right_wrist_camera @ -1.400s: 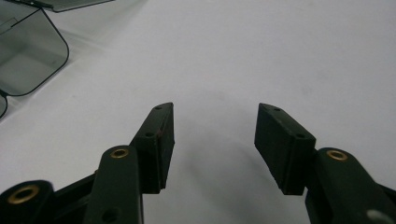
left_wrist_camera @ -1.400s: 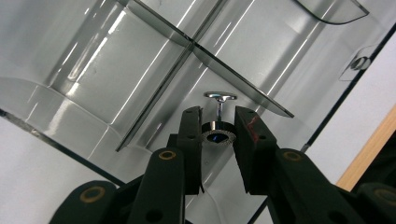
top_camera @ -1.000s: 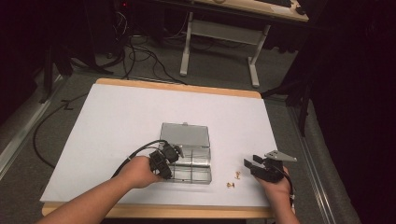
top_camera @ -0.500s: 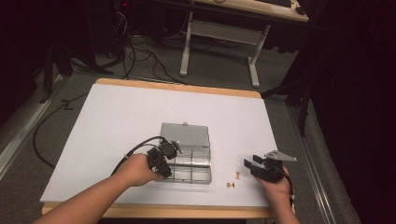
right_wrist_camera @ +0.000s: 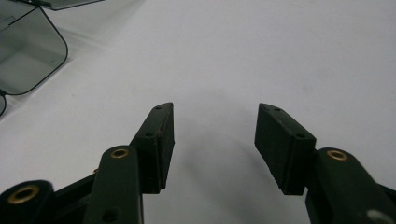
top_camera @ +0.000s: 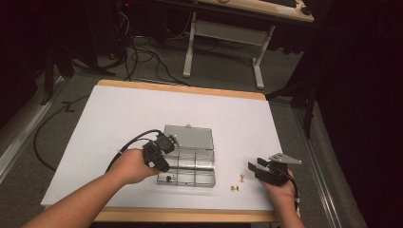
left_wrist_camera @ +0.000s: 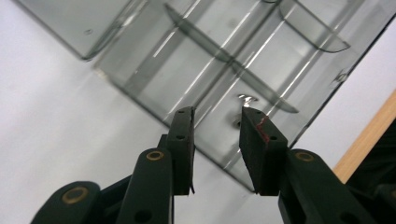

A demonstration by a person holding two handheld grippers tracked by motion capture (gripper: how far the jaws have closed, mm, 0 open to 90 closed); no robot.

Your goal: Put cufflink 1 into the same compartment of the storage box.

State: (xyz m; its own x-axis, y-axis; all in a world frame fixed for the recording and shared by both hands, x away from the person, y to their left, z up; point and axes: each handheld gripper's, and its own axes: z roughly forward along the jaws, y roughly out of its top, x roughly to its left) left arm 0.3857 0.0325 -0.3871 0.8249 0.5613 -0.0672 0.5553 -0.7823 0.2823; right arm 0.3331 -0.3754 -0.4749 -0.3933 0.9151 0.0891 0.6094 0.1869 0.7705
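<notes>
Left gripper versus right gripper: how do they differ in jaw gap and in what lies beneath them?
The left gripper has the narrower gap, its jaws having just been opening, over the clear compartment box; the right gripper stands wider, over bare white tabletop. Both are hand-held, black-jawed, and hold nothing.

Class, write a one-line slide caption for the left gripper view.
The left gripper, jaws open and empty, hovers over a clear compartment box where a small metal part lies in one compartment.

Wide bare tabletop [top_camera: 119,123] lies free left and behind, while the open compartment box [top_camera: 190,159] and two small brass fittings [top_camera: 238,183] crowd the near middle.
</notes>
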